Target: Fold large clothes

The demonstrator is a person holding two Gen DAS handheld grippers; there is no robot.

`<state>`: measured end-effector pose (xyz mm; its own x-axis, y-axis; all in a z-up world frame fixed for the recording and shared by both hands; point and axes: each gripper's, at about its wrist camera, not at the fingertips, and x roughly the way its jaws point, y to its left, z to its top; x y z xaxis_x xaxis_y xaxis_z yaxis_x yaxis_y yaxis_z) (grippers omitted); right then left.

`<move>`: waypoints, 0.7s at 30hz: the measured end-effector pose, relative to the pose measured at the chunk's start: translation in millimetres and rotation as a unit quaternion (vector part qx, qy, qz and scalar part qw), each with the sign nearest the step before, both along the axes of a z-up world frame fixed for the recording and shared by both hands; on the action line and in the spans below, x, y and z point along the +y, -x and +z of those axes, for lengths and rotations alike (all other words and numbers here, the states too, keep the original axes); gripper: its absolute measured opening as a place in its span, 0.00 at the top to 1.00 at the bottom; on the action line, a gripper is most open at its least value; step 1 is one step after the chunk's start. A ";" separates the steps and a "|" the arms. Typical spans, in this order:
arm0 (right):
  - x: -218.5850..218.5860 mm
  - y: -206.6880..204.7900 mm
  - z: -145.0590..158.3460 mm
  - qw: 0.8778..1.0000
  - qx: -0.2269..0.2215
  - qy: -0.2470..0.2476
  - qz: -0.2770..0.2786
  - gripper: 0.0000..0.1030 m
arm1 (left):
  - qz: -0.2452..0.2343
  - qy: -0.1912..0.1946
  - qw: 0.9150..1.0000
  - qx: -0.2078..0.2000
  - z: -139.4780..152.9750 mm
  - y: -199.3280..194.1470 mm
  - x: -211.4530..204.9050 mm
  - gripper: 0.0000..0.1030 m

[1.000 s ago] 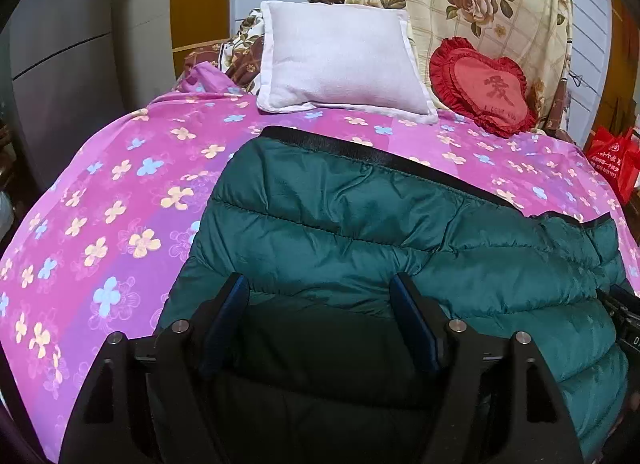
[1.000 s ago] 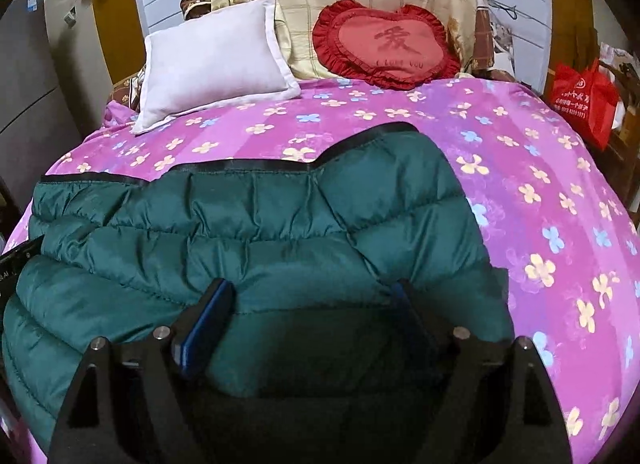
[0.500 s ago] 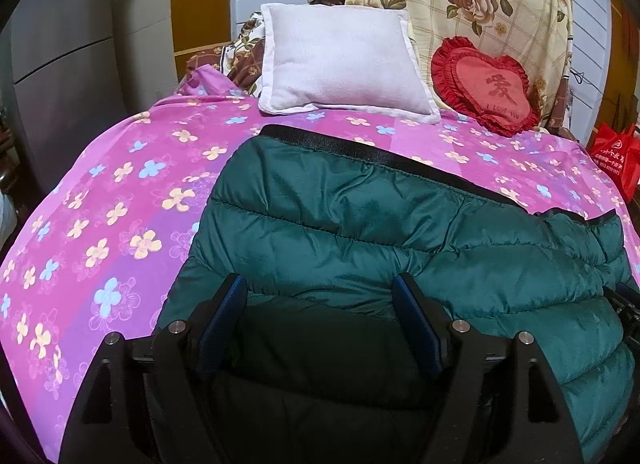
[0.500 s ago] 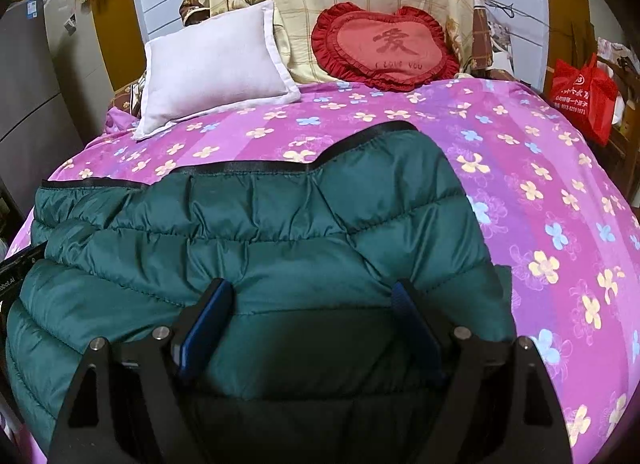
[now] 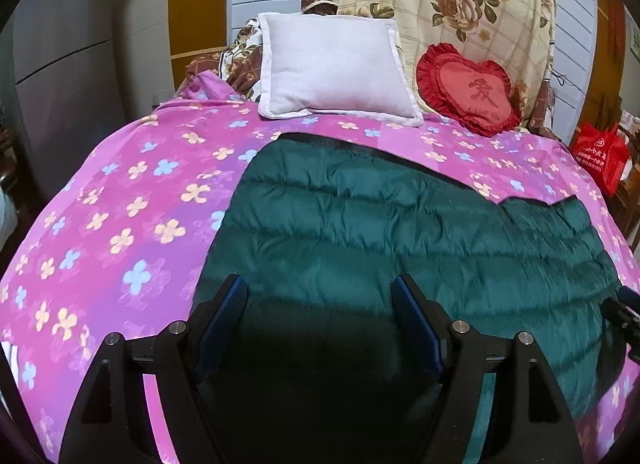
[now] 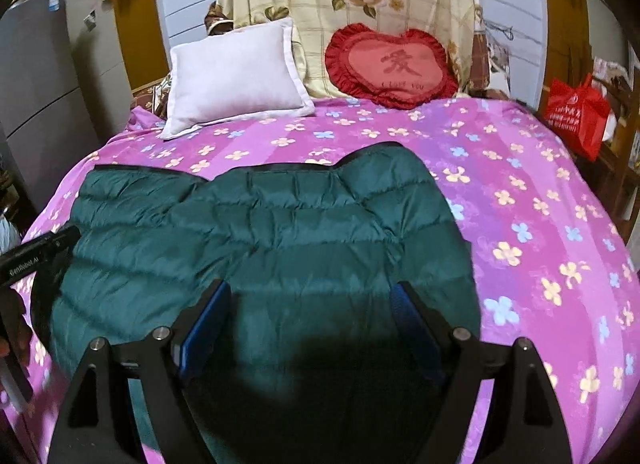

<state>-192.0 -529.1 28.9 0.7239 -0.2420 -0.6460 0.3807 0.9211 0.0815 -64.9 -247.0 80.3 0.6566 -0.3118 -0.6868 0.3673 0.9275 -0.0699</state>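
- Left gripper (image 5: 320, 296) hangs over the near edge of the jacket (image 5: 400, 232), jaws wide apart, nothing pinched.
- Right gripper (image 6: 312, 300) likewise: jaws spread above the quilted green fabric, nothing gripped.
- Jacket lies flat across the pink flowered sheet (image 5: 120, 204), black hem toward the pillows.
- White pillow (image 5: 332, 68) and red heart cushion (image 5: 468, 88) sit beyond it, apart from the hem.
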 end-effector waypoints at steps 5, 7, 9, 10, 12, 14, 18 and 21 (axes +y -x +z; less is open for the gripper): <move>-0.2 0.8 -17.6 0.999 0.042 -0.010 -0.005 0.16 | 0.000 -0.007 1.000 0.002 1.8 14.0 9.3 0.44; 1.1 4.8 -12.3 0.999 0.043 -0.012 -0.007 0.16 | -0.001 -0.005 1.000 0.005 3.6 20.2 13.8 0.44; 3.2 12.7 -3.8 0.999 0.029 -0.026 -0.003 0.16 | -0.001 -0.006 1.000 0.004 6.2 25.3 16.6 0.44; 4.9 17.8 1.0 0.999 0.020 -0.029 -0.001 0.16 | -0.002 -0.006 1.000 0.002 7.8 28.6 18.3 0.43; 8.8 25.2 7.8 1.000 0.013 -0.024 0.000 0.16 | -0.002 -0.005 1.000 -0.002 10.3 33.0 20.6 0.44; 14.2 32.8 14.6 1.000 0.010 -0.017 0.003 0.16 | -0.003 -0.003 1.000 -0.004 13.3 38.7 22.6 0.44; 20.1 47.0 19.9 1.000 0.006 -0.021 0.005 0.16 | -0.004 -0.002 1.000 -0.010 18.5 50.3 27.7 0.44; 21.9 54.9 21.7 1.000 0.003 -0.027 0.004 0.16 | -0.003 -0.002 1.000 -0.019 23.5 58.0 32.1 0.44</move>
